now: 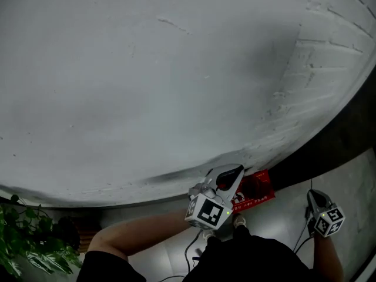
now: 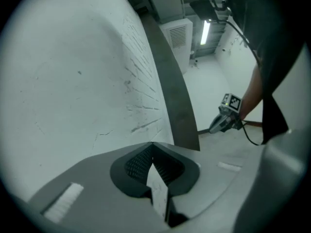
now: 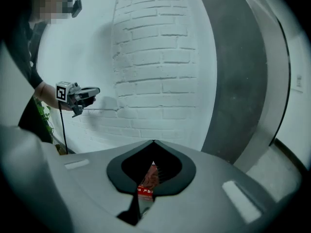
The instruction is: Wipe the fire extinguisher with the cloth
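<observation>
A red fire extinguisher case [image 1: 258, 188] with white print stands low against the white wall, just right of my left gripper [image 1: 235, 170]. That gripper points at the wall with its jaws together. My right gripper [image 1: 311, 194] hangs further right over the pale floor. In the left gripper view the jaws [image 2: 153, 144] meet at the tips, and the right gripper [image 2: 212, 129] shows beyond them. The right gripper view has its jaws [image 3: 153, 142] shut, with the red case [image 3: 146, 184] visible below through the gap. The left gripper [image 3: 96, 90] is at far left. No cloth is visible.
A white brick wall [image 1: 176, 69] fills most of the head view, crossed by a dark grey band [image 2: 177, 101] [image 3: 238, 81]. A green plant [image 1: 23, 239] stands at lower left. A white vented cabinet [image 2: 177, 38] and a lit lamp [image 2: 205, 32] are far off. Cables trail from both grippers.
</observation>
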`<state>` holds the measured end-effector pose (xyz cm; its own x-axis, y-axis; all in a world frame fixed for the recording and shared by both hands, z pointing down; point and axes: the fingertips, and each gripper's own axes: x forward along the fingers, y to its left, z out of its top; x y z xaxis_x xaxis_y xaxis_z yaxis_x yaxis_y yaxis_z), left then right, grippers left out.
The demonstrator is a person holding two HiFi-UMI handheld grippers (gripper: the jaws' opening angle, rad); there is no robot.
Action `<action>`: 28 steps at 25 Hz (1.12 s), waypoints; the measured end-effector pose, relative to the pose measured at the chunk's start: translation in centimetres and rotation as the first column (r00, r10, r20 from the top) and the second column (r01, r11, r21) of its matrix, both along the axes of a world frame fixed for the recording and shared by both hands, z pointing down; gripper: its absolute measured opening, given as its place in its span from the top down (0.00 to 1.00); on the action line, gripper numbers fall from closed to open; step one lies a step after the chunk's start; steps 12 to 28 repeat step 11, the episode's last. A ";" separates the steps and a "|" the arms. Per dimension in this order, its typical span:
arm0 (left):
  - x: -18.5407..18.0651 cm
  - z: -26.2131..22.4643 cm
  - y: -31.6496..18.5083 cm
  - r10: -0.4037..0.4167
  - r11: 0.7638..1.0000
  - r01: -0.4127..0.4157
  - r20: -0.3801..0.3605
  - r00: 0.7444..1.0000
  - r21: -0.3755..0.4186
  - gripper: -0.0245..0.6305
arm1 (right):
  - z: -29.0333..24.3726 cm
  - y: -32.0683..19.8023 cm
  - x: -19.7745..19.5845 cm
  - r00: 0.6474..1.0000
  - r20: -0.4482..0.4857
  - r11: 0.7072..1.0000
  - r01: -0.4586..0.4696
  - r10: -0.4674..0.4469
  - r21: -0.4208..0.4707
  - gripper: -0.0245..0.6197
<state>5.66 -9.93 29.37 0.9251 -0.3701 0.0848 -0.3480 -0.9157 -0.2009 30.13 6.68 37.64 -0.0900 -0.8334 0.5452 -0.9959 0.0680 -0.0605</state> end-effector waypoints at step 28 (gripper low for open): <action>-5.5 -4.2 1.1 -0.320 0.938 0.331 -0.117 0.940 0.097 0.96 | -2.1 -3.3 0.7 1.000 -0.013 0.990 -0.001 0.003 0.143 0.96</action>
